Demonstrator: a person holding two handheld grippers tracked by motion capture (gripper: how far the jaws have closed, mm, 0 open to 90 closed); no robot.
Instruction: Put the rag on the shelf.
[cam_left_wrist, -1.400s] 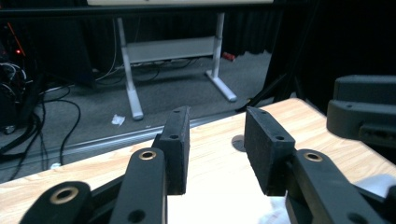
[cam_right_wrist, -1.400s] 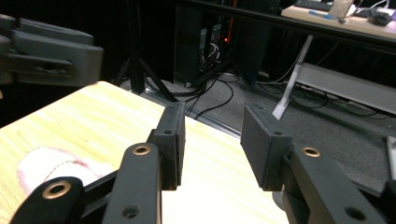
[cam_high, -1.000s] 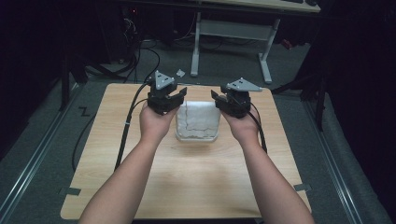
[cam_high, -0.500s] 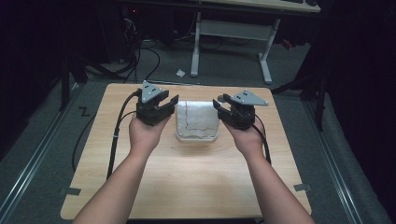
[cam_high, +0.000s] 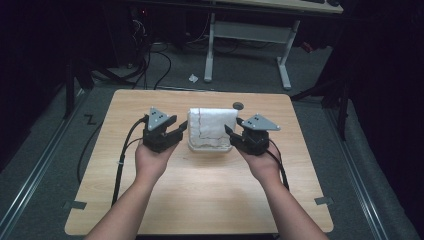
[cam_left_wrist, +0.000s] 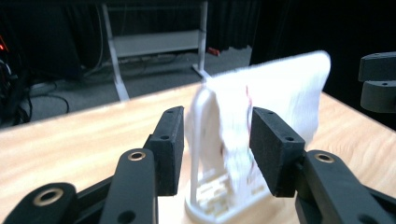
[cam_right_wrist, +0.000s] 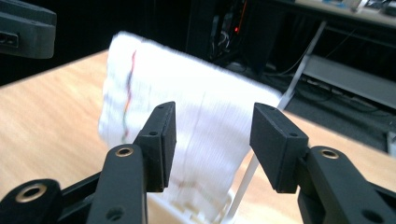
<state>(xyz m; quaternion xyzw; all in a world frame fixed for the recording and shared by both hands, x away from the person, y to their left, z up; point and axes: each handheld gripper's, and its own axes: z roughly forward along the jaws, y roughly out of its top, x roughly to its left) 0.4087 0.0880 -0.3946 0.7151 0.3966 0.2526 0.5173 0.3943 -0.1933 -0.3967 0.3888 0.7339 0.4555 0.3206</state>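
Both tools, left & right, jaws just spreading, flank upright cloth draped on rack, long axis left-right

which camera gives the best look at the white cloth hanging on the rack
The high view: the whole white cloth drapes over the white rack, between both grippers. The left gripper view shows its blurred end; the right gripper view shows one broad side.

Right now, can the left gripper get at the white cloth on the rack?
Probably yes. The left gripper sits just beside the white cloth draped over the rack, jaws open and just widened, with nothing between them and the cloth's edge.
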